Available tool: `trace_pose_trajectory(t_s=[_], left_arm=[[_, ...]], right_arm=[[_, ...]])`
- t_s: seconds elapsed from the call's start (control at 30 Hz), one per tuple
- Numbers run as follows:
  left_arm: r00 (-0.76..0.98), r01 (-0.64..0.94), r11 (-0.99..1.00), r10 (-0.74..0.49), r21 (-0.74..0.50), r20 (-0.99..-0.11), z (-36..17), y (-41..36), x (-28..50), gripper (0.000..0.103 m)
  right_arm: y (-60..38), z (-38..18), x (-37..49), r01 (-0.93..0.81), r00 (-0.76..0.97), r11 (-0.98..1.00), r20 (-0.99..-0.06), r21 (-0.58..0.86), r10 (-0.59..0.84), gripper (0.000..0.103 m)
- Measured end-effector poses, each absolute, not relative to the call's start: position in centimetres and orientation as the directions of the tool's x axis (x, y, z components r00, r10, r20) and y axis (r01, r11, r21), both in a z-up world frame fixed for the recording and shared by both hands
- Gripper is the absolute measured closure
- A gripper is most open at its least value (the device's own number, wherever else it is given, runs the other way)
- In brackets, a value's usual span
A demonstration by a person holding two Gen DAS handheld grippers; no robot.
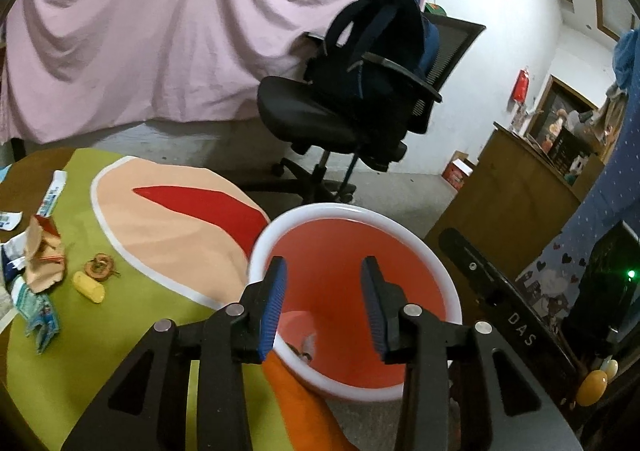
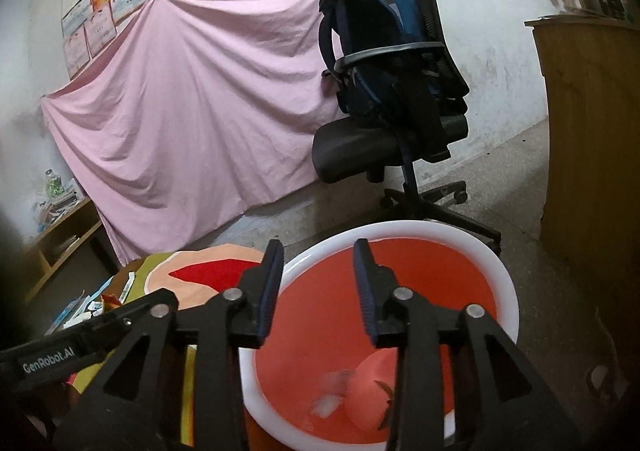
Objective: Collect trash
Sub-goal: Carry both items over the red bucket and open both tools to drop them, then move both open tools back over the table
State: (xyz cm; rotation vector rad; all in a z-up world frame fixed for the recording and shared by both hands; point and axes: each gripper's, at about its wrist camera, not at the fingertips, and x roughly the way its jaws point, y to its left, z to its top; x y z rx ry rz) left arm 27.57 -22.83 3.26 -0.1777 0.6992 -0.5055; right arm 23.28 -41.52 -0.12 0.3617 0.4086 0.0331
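A pink sheet [image 2: 192, 99] hangs across the white wall [image 1: 492, 51] ahead of me. A black office chair [image 2: 384, 147] carrying a dark backpack [image 2: 376, 51] stands on the grey floor [image 2: 516, 187], with a wooden cabinet [image 2: 592, 139] at my right.

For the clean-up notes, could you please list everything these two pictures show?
bin: one, orange with white rim, on floor beside the table, scraps at its bottom
cloth: one, green with peach and red patch, on table
wrappers: several, crumpled, cloth's left edge
yellow piece: one, on cloth beside wrappers
chair: one, black, behind bin
backpack: one, navy, on chair
sheet: one, pink, hung on the wall
cabinet: one, wooden, right of bin
left tongs: open, empty, over bin
right tongs: open, empty, over bin
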Motion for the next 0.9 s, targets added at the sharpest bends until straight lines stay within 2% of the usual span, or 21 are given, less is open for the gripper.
trace_pose_trajectory(t_s=[0.1,0.23,0.4,0.43,0.6,0.67,0.73,0.9], left_arm=[[0.683,0.357,0.879,-0.477,-0.318,-0.552,3.8,-21.4,27.1,0.069],[0.745,0.319,0.899,-0.434,-0.301,-0.507,4.7,-19.2,26.0,0.058],[0.812,0.267,0.924,-0.369,-0.275,-0.452,5.9,-16.1,24.2,0.051],[0.821,0.258,0.927,-0.358,-0.271,-0.444,6.0,-15.6,24.0,0.047],[0.883,0.189,0.949,-0.277,-0.255,-0.379,6.9,-12.1,21.8,0.030],[0.908,0.153,0.956,-0.236,-0.249,-0.347,7.2,-10.4,20.8,0.014],[0.933,0.113,0.964,-0.186,-0.240,-0.309,7.3,-8.8,19.6,0.006],[0.962,0.019,0.974,-0.080,-0.224,-0.263,7.2,-5.3,17.5,0.003]], right_arm=[[-41.2,0.3,23.1,0.028,0.928,0.938,-0.359,0.345,0.105,0.030],[-40.2,1.2,22.5,-0.001,0.945,0.942,-0.308,0.336,0.111,0.018],[-38.2,2.6,21.6,-0.061,0.964,0.949,-0.228,0.308,0.136,0.004],[-37.8,2.9,21.4,-0.071,0.966,0.950,-0.215,0.303,0.141,0.000],[-35.6,4.0,20.7,-0.118,0.977,0.952,-0.140,0.284,0.163,0.000],[-34.6,4.3,20.4,-0.140,0.978,0.950,-0.109,0.280,0.176,0.000],[-33.8,4.6,20.2,-0.160,0.978,0.947,-0.084,0.278,0.190,0.000],[-30.9,5.2,19.9,-0.208,0.974,0.947,-0.037,0.247,0.223,0.000]])
